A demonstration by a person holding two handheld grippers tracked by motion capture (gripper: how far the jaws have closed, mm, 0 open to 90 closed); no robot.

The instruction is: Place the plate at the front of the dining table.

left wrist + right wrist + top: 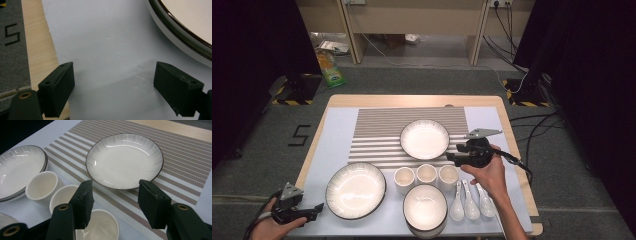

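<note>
A black "5" (298,135) is marked on the grey floor (257,165) left of the table (412,100); nothing else is legible

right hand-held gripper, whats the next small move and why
Probably ease the right hand-held gripper down over the nearest cup. Its jaws stand open above that cup's rim, one on the cup's side and one over the striped mat, holding nothing. The left hand-held gripper rests open beside the large plate.

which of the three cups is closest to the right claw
The rightmost cup, beside the spoons: it sits right under the open right claw; the other two stand farther left.
</note>
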